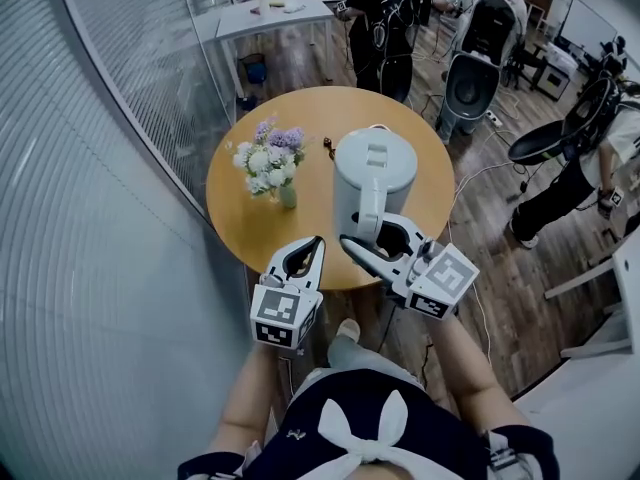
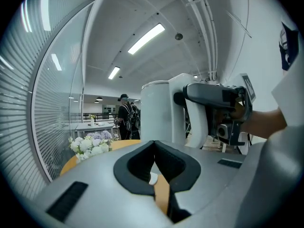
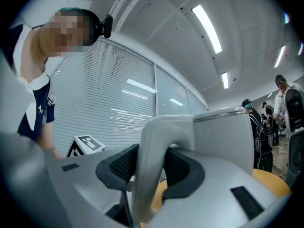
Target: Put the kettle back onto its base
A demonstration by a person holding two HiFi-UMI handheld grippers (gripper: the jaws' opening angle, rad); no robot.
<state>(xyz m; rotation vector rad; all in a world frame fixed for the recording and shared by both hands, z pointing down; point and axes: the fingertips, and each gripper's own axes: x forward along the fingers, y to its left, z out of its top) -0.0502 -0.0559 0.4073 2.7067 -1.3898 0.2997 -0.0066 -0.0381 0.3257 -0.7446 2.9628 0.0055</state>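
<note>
The round table point(image 1: 240, 208) lies ahead of and below both hand-held grippers. The kettle point(image 1: 372, 168) is held upright just ahead of the right hand-held gripper point(image 1: 368, 234), whose jaws are clamped on its handle point(image 1: 368, 203), probably so it can be carried level. Its base cannot be seen. The left hand-held gripper point(image 1: 316, 244) is closed and empty, held aside. A flower vase point(image 1: 272, 163) stands ahead of it.

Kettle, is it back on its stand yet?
Not clearly. Done: the right gripper is clamped on the kettle by its handle. In hand: it holds the kettle over the round table; the left gripper is shut and empty. Left: seat it on the base, which I can't see, then let go.
</note>
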